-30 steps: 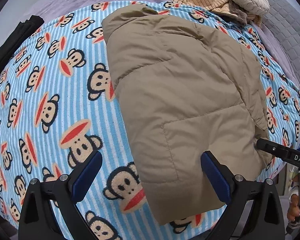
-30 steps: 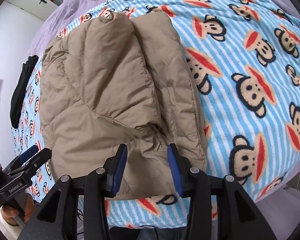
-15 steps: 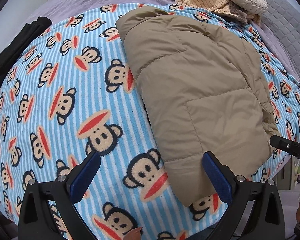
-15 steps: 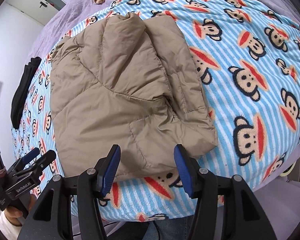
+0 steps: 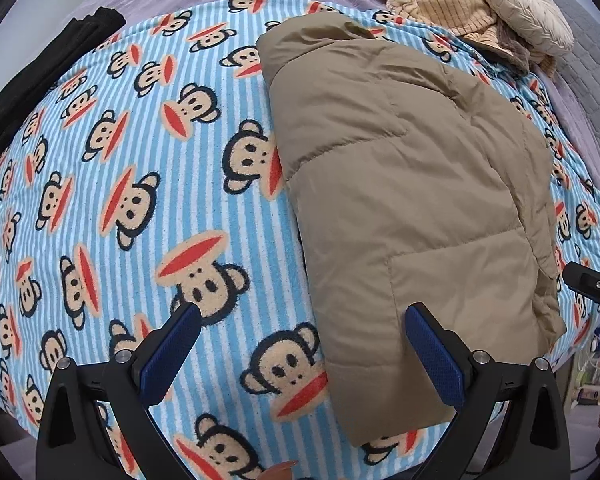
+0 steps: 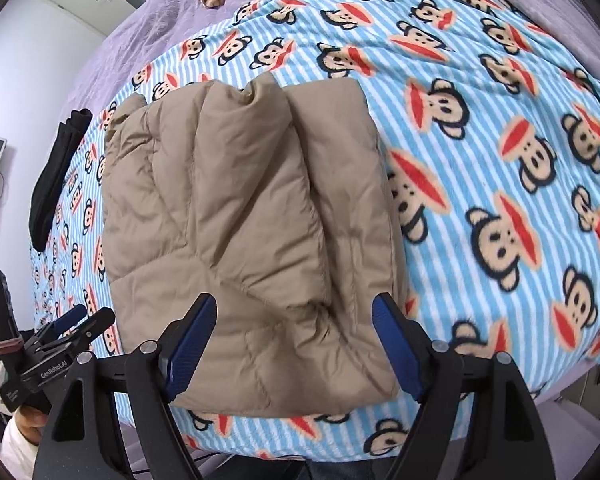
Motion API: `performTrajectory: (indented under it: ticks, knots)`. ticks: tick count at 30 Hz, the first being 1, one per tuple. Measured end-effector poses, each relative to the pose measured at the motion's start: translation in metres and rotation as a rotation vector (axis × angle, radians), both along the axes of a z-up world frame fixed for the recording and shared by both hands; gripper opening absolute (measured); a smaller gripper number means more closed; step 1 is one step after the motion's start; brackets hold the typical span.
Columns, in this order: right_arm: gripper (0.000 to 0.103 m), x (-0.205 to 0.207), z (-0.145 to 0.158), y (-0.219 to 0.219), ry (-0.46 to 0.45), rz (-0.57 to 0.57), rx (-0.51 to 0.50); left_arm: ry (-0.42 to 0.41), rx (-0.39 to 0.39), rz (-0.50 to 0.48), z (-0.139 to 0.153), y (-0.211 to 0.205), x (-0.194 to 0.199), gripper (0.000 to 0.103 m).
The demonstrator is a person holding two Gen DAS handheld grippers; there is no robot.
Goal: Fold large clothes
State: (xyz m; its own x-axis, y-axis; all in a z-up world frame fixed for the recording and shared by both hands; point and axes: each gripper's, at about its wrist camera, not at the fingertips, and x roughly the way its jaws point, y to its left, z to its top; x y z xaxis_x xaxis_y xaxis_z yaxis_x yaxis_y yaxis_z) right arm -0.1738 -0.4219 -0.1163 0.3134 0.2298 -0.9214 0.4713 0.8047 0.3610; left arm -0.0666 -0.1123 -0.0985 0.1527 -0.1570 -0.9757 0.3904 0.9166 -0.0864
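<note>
Left tool (image 5: 300, 354) spread wide, blue ribbed pads empty, hovering over fleecy striped monkey-print blanket (image 5: 140, 184) beside the jacket's edge. Right tool (image 6: 292, 344) likewise spread, gripping nothing, poised above the near hem. Tan quilted puffer jacket (image 6: 240, 220) folded into a plump, stitched rectangle, lying flat on that blanket atop the bed. Black garment (image 5: 40, 80) far left; knitted beige heap (image 5: 440, 4) beyond.

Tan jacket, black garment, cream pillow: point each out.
Tan jacket (image 5: 400, 200), left wrist view, middle quilted panel.
Black garment (image 5: 40, 84), left wrist view, middle of the folded strip.
Cream pillow (image 5: 520, 12), left wrist view, pleated top face.
</note>
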Motion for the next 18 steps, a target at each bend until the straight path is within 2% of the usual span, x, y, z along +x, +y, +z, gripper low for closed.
performTrajectory:
  ticks: [4,11,18]
  knots:
    - [0.082,0.013,-0.007,-0.016,0.011,0.024,0.010,0.018,-0.009,0.052,-0.004,-0.009,0.010,0.102]
    - [0.086,0.029,-0.018,-0.034,0.003,0.063,0.025,0.010,0.004,0.062,-0.005,-0.023,0.022,0.102]
    - [0.088,0.040,-0.018,-0.039,-0.033,0.102,0.021,0.029,-0.017,0.068,-0.009,-0.030,0.029,0.102]
